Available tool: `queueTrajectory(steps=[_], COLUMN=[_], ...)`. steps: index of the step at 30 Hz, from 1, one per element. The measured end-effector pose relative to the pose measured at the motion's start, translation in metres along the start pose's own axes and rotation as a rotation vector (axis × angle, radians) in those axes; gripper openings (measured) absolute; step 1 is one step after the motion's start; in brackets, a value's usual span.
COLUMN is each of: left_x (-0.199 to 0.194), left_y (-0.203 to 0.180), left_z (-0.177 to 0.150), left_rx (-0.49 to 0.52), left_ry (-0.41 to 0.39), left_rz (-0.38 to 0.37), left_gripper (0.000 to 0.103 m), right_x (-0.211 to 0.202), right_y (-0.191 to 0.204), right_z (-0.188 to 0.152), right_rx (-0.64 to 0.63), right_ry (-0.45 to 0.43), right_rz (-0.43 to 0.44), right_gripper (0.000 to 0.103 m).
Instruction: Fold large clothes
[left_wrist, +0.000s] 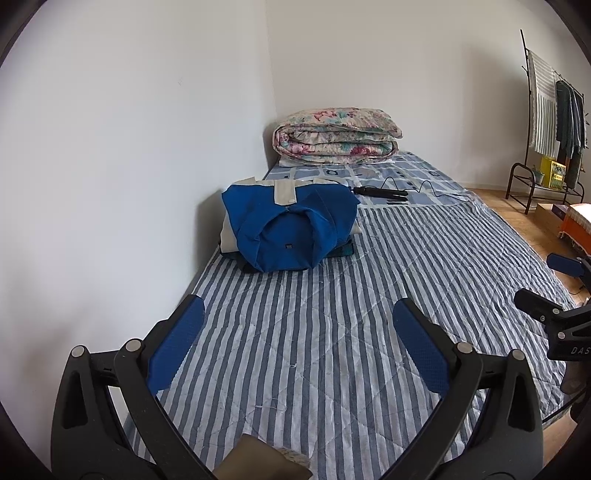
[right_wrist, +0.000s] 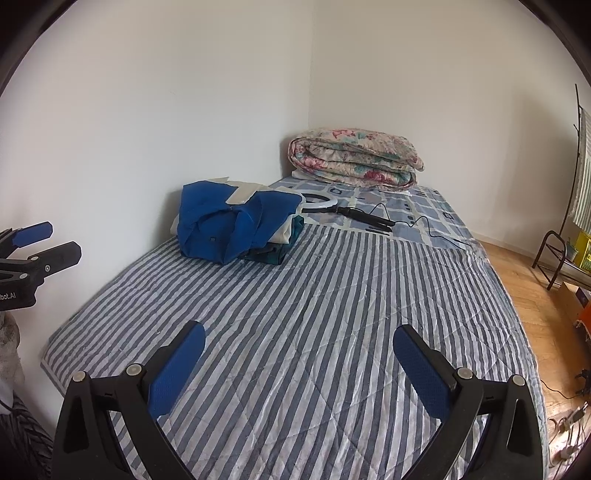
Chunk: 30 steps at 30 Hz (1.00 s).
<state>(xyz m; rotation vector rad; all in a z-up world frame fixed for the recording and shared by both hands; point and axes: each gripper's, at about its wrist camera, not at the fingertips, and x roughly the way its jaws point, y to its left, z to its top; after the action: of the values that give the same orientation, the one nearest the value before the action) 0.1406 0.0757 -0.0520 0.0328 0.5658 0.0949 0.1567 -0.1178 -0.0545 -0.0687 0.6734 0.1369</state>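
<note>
left gripper (left_wrist: 297, 345): jaws wide apart, nothing btwn them, over the striped bed cover (left_wrist: 332, 302).
blue top (left_wrist: 290, 225): folded, sits on a small pile of folded clothes by the wall, far side of the bed.
right gripper (right_wrist: 298, 363): jaws wide apart too, holds nothing.
done: blue top looks folded & stacked.
left: no loose clothes on the bed here, so maybe fetch the next one.

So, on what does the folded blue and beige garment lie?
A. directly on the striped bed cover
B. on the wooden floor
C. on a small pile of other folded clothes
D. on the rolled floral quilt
C: the folded blue and beige garment lies on a small pile of other folded clothes, beige and dark green layers showing beneath it.
</note>
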Motion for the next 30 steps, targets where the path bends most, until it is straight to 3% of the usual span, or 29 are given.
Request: queueTrajectory(steps=[30], left_x=[-0.0031], left_y=[0.002], left_z=[0.0005], left_rx=[-0.003], left_ry=[-0.008], left_rz=[0.002], left_gripper=[0.103], right_x=[0.0049], right_y=[0.0068], right_z=[-0.0024], right_rx=[-0.013], right_ry=[0.01], right_rz=[0.0], right_gripper=[0.103])
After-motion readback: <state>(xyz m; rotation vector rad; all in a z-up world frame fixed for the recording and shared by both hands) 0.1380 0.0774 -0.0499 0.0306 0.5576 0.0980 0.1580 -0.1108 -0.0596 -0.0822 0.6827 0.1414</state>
